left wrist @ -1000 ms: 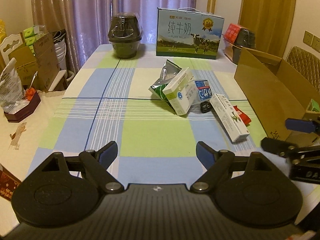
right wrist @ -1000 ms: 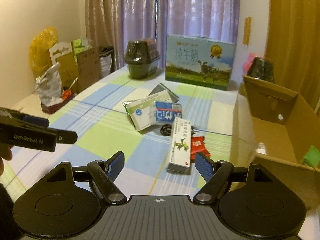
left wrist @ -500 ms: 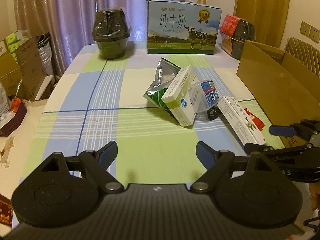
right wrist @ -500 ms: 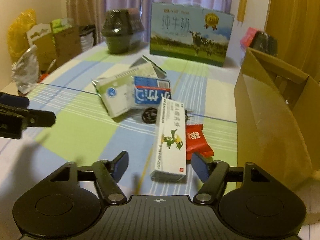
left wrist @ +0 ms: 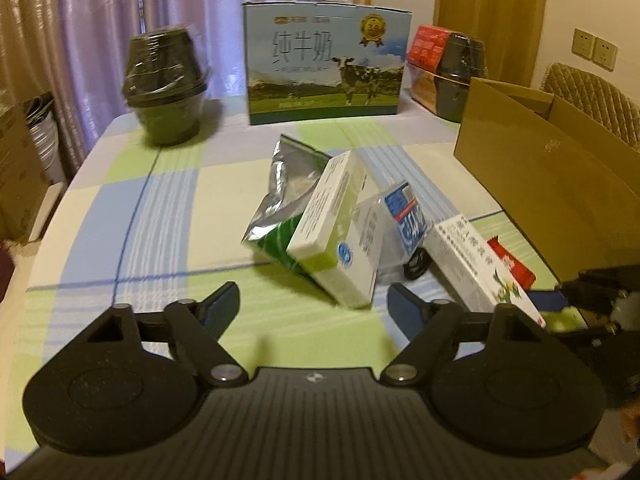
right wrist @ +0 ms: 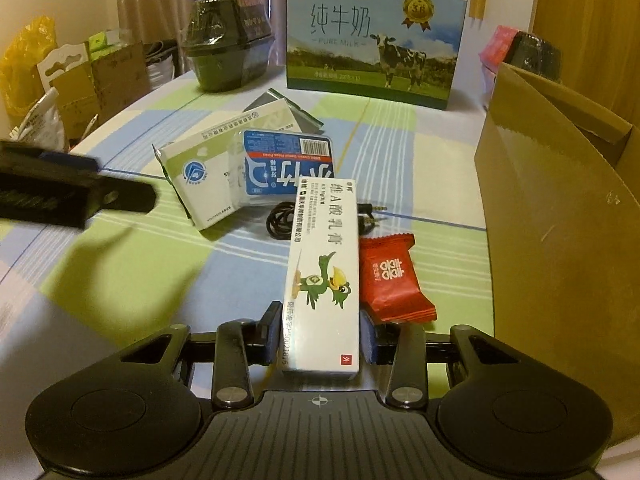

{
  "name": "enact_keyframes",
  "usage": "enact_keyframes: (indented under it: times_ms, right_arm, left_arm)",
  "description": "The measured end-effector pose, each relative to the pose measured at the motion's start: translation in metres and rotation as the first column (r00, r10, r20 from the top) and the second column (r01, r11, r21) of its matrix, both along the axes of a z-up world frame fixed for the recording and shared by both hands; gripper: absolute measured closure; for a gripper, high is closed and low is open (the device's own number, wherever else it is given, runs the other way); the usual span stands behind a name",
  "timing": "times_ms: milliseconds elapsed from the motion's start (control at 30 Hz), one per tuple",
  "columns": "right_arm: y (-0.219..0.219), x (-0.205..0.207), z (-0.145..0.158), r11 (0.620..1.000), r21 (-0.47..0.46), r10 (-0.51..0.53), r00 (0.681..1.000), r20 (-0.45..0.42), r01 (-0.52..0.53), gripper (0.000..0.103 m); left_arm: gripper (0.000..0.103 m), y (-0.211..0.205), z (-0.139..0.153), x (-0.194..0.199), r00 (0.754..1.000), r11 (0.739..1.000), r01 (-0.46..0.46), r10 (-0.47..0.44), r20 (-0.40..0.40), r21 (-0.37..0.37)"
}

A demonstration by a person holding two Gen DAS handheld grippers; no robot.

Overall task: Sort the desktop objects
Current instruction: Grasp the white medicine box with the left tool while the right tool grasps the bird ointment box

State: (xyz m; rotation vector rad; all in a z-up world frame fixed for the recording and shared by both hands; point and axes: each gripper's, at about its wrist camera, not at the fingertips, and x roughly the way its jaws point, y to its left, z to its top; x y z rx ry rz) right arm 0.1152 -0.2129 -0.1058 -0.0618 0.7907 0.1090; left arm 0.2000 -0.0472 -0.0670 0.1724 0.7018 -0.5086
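Note:
A long white box (right wrist: 322,280) with a green bird print lies on the checked tablecloth (right wrist: 120,272), and my right gripper (right wrist: 320,336) is shut on its near end, pads against both long sides. Touching its right side lies a red candy packet (right wrist: 390,276); a black cable (right wrist: 284,220) sits at its far left. Beyond are a blue pack (right wrist: 280,168), a green-and-white box (left wrist: 332,248) and a silver-green pouch (left wrist: 280,200). My left gripper (left wrist: 314,306) is open and holds nothing, just short of the green-and-white box.
An open brown cardboard box (right wrist: 552,220) stands at the right table edge. A milk carton case (left wrist: 326,64) and a wrapped stack of black bowls (left wrist: 166,88) stand at the far end. Bags and cartons sit off the table's left side.
My right gripper moved forward and down and shut on the long white box. My left gripper moved forward toward the pile and stayed open.

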Motion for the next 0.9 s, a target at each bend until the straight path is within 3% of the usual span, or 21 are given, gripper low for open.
enact_keyframes:
  times_ms: [233,367,433,600,900]
  right_arm:
    - [-0.002,-0.004,0.000,1.000,0.010,-0.007,1.000,-0.001,0.007,0.068]
    - [-0.003,-0.007,0.001,1.000,0.005,-0.007,1.000,-0.004,0.007,0.068]
    - [-0.003,-0.010,0.003,1.000,0.003,-0.005,1.000,-0.003,0.005,0.068]
    - [0.000,-0.022,0.007,1.000,0.004,0.013,1.000,-0.015,-0.013,0.068]
    - [0.010,-0.077,0.023,0.997,-0.007,0.072,0.997,-0.039,-0.073,0.068]
  left_arm:
    - [0.038,-0.020,-0.007,0.034,0.999,0.999,0.047,-0.047,-0.004,0.005]
    - [0.062,-0.029,-0.016,0.045,0.998,0.998,0.054,-0.054,-0.045,0.014]
    - [0.069,-0.027,-0.014,0.039,0.998,0.999,0.051,-0.051,-0.037,0.006]
    - [0.084,-0.026,0.000,0.000,0.997,0.999,0.049,-0.049,-0.053,0.009]
    - [0.084,-0.010,0.015,-0.105,0.993,0.996,0.062,-0.055,-0.106,0.062]
